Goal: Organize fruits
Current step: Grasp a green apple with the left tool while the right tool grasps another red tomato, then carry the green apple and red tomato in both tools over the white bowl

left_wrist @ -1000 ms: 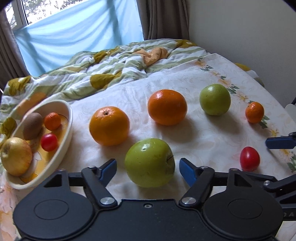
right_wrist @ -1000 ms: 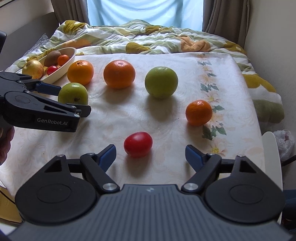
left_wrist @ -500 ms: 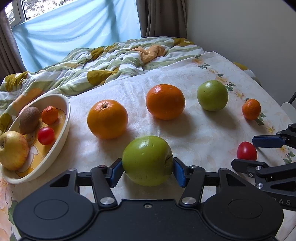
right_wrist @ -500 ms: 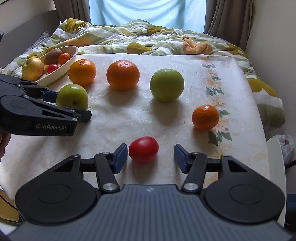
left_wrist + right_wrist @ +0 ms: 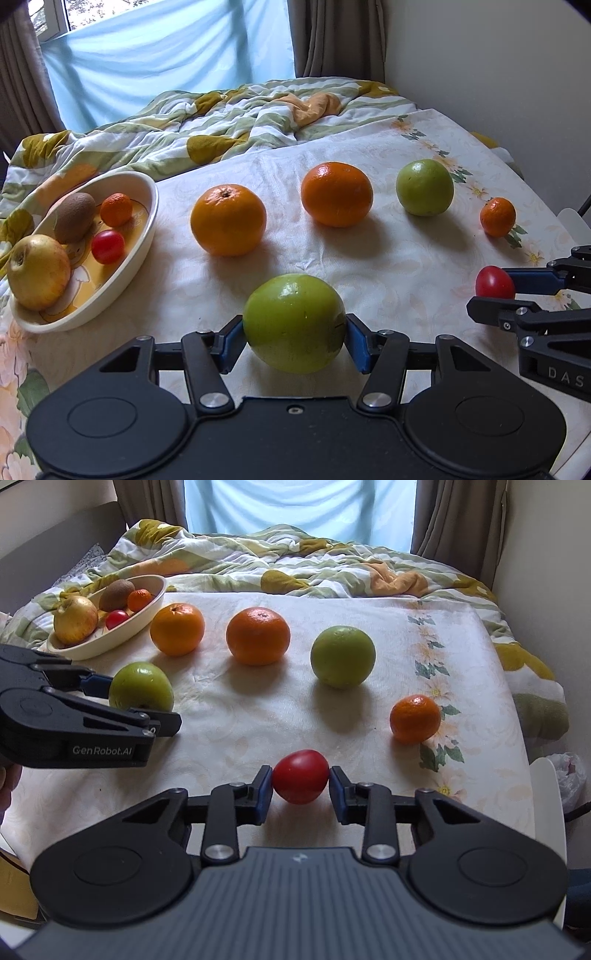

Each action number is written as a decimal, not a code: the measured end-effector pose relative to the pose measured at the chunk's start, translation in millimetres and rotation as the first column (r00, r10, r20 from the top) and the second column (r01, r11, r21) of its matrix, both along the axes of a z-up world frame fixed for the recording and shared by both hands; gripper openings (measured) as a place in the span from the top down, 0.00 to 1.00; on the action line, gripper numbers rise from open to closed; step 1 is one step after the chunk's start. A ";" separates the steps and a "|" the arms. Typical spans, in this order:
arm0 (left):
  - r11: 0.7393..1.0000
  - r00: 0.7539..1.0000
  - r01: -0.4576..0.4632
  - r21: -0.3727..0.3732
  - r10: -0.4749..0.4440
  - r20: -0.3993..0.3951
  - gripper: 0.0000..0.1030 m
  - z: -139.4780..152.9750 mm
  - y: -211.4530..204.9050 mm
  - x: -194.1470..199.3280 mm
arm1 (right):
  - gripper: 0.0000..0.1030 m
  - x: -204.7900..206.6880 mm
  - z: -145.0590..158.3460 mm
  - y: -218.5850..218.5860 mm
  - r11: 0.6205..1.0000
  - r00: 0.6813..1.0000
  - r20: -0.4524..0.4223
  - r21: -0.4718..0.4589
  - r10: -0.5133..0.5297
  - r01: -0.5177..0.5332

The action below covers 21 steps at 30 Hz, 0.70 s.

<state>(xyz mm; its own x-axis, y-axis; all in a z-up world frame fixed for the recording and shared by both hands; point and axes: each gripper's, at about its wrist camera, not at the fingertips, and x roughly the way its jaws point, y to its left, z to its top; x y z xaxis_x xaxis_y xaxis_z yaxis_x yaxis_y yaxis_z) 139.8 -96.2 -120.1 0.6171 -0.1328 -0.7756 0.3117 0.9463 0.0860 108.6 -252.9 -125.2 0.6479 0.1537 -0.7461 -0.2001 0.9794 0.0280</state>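
Two fruits are gripped at once on the bed's cream floral sheet (image 5: 369,738). The left hand-held gripper (image 5: 294,341) has closed its blue pads on the sides of the near green apple (image 5: 294,328), which sits on the sheet at the front of the spread; its jaws have just been closing and now press the apple from both sides. The right hand-held gripper (image 5: 301,788) has likewise just closed, pads against a small red tomato (image 5: 301,781) resting on the sheet at the near edge. Beyond the apple lie two oranges, one (image 5: 228,220) nearer the bowl and one (image 5: 337,194) further right, then a second green apple (image 5: 424,187), and well to the right a mandarin (image 5: 497,216) by the flower border. At the left a cream oval bowl (image 5: 146,236) holds a yellow apple (image 5: 38,271), a kiwi (image 5: 75,217), a small mandarin (image 5: 116,209) and another small tomato (image 5: 108,246). Behind the sheet lies a crumpled quilt (image 5: 236,122) in green, white and mustard, with a pale blue curtain (image 5: 166,62) over the window and brown drapes at its sides.
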 end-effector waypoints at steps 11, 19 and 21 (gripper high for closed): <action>0.993 0.991 -0.106 -0.052 0.110 0.073 0.41 41.8 21.0 -21.8 | 0.53 -8.3 32.1 2.9 0.999 0.998 0.041 0.012 0.041 -0.041; 0.978 0.971 -0.198 -0.068 0.205 0.124 0.41 80.3 46.2 -26.4 | 0.53 2.5 70.1 12.3 0.993 0.991 0.082 0.029 0.110 -0.112; 0.974 0.965 -0.216 -0.063 0.223 0.136 0.41 87.5 54.5 -24.0 | 0.53 8.5 79.1 17.8 0.991 0.987 0.092 0.028 0.132 -0.135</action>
<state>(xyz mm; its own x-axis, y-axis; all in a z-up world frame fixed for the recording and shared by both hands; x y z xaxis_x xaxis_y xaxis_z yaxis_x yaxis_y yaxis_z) 115.8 -41.7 -32.6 0.7380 -0.0163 -0.6746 0.0836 0.9942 0.0673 117.2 -235.1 -46.0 0.6840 0.2671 -0.6789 -0.3317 0.9427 0.0366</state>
